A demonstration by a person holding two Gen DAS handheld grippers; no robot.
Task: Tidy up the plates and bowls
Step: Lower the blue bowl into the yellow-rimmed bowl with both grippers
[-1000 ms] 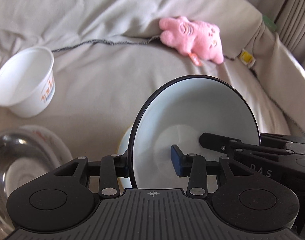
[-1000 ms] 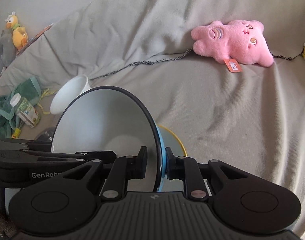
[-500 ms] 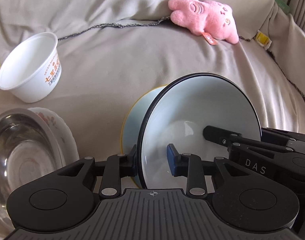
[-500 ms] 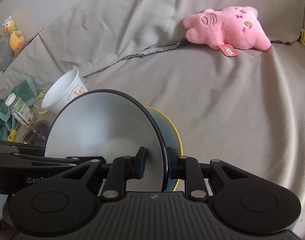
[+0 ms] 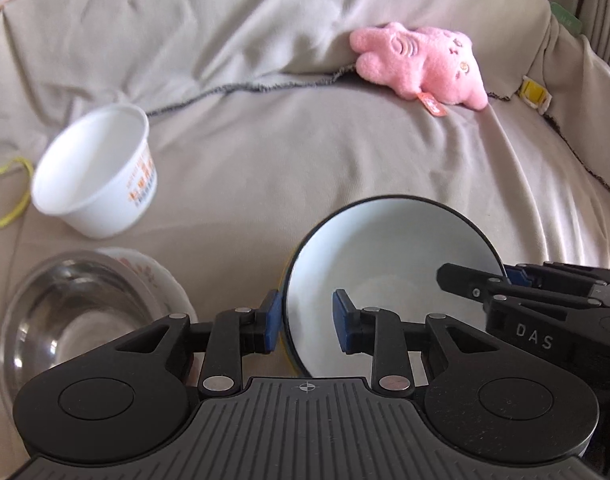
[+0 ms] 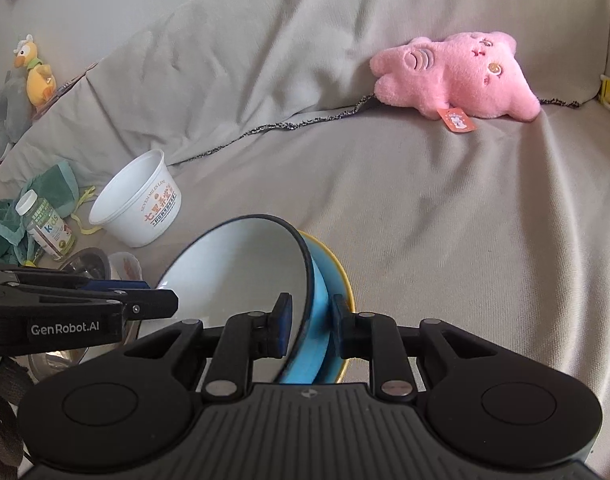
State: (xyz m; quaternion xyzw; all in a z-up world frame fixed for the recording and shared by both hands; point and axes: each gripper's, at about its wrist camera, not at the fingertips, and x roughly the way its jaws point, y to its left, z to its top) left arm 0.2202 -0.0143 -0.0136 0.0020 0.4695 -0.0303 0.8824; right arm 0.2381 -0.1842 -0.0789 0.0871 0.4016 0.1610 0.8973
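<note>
A blue bowl with a black rim and pale inside (image 5: 389, 264) (image 6: 241, 276) now sits inside a yellow-rimmed bowl (image 6: 337, 276) on the sofa. My left gripper (image 5: 307, 318) straddles its left rim, jaws parted and off the wall. My right gripper (image 6: 311, 326) straddles its right rim, jaws also parted. A steel bowl (image 5: 61, 320) rests in a floral plate (image 5: 161, 280) at the left. A white plastic tub (image 5: 101, 172) (image 6: 139, 200) stands further back.
A pink plush toy (image 5: 421, 62) (image 6: 457, 74) lies at the back of the grey-covered sofa (image 6: 445, 220). A bottle (image 6: 45, 226) and green cloth (image 6: 9, 224) lie at the far left, with stuffed toys (image 6: 31, 74) behind.
The blue bowl came down into the yellow-rimmed bowl. Both grippers' jaws have opened off its rim.
</note>
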